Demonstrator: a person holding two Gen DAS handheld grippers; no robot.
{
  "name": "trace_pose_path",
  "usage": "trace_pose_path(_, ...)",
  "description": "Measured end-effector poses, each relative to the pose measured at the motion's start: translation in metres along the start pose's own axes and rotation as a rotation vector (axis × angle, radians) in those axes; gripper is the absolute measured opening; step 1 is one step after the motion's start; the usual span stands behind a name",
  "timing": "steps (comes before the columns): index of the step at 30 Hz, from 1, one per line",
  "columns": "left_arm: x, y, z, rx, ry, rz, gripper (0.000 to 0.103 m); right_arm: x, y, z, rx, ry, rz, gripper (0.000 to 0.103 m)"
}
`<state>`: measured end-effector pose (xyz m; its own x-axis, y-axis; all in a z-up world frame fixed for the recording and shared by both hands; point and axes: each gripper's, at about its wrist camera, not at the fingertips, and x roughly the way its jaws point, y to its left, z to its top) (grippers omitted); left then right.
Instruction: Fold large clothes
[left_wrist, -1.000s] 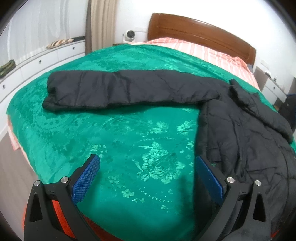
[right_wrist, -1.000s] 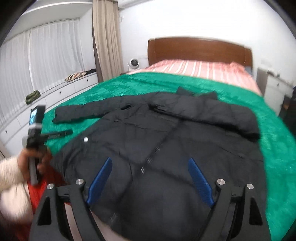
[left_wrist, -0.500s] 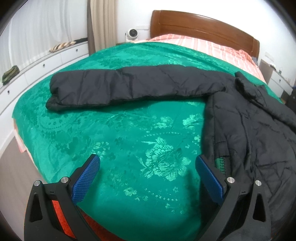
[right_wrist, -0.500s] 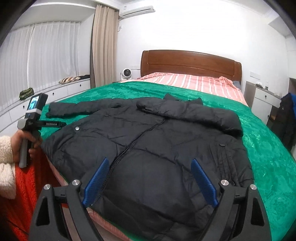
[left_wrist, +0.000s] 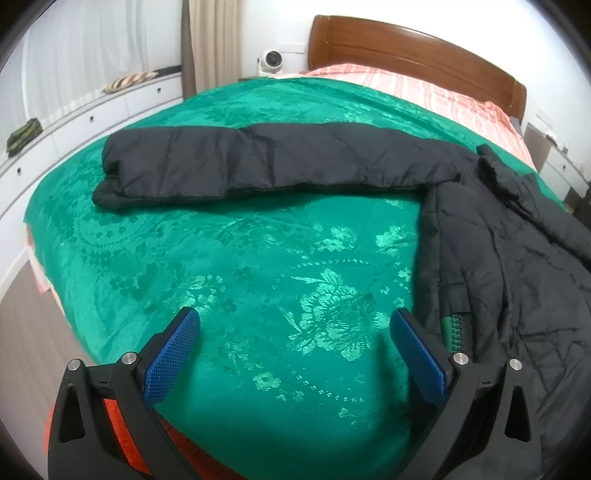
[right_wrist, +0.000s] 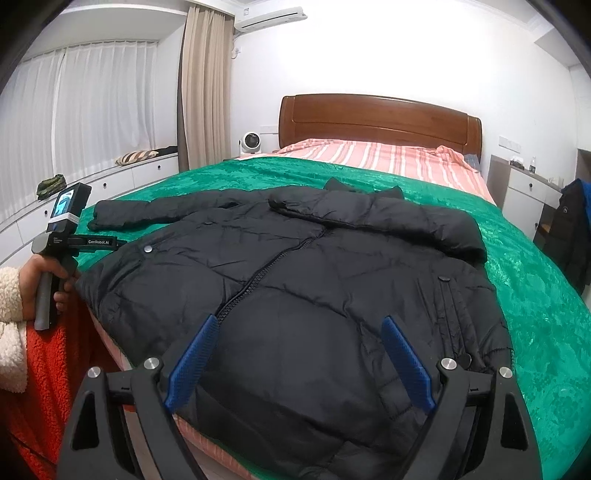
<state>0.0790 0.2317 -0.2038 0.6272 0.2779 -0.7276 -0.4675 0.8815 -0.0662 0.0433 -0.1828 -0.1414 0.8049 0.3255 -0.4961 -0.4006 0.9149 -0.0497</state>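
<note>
— Where is the coat lying?

— The black padded jacket is lying front-up on the green bedspread, its hem hanging over the foot edge of the bed. One sleeve is stretching out flat to the left; the other is lying folded across the chest.

— And the grippers?

— The left gripper is hovering with its blue pads spread wide over bare bedspread, just beside the jacket's side edge, holding nothing. The right gripper is hanging over the jacket's lower front, jaws likewise spread and empty.

— Room to move?

— Green cover is showing on both sides of the jacket. The wooden headboard is standing far behind, white drawers running along the curtained window.

— Any writing?

— The left handle is reading "GenRoboLAI", as far as I can tell.
</note>
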Motion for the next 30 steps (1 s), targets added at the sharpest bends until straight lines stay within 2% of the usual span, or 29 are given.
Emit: trace_pose_path(30,-0.003,0.0001,0.0013,0.002,-0.003,-0.001,0.102,0.0057,-0.0012,-0.0029,0.006,0.023,0.005,0.089)
